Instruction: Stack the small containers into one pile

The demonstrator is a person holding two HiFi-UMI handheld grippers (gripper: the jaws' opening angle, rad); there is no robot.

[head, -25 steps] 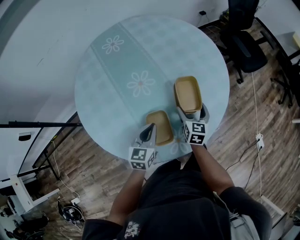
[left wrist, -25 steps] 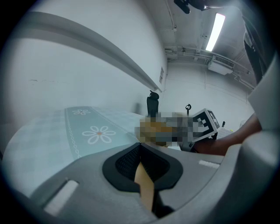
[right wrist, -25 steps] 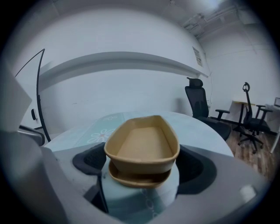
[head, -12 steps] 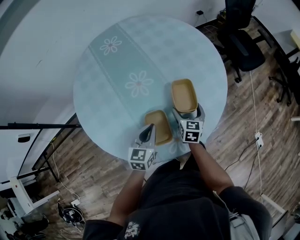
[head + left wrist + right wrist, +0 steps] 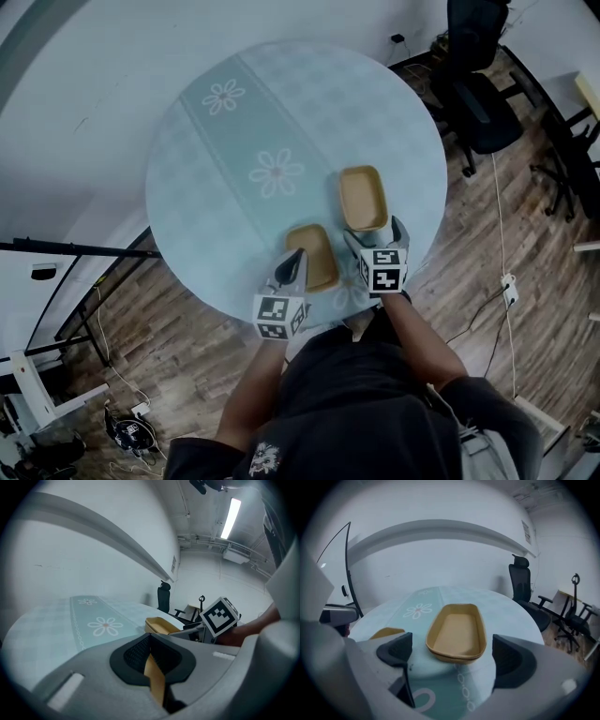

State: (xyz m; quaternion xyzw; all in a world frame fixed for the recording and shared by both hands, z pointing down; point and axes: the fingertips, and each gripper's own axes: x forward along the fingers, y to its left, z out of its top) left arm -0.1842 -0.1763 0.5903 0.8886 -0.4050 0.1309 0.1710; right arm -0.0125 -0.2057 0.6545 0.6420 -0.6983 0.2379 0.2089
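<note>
Containers of tan colour, shallow, oblong and thin-walled, are what matters here. The first container (image 5: 312, 255) lies near the table edge in front of the person. The second container (image 5: 363, 197) lies just beside it, further in, and I cannot tell if the two touch.

I judge them light and a little flexible, like pressed fibre or thin plastic. A pinch on the rim of a short end should be enough to lift one, but a hard squeeze may bend the wall.

The left gripper (image 5: 292, 266) is closed on the near rim of the first container. The right gripper (image 5: 454, 654) has its jaws wide, with the second container just ahead of them, untouched. All rest on a round table (image 5: 234, 159) with a pale teal checked cloth and flower pattern.

Only the right gripper view shows a double line along the second container's rim, perhaps two pieces already nested. Only the left gripper view shows the tan wall pinched between the pads; from the head view this is hidden.
</note>
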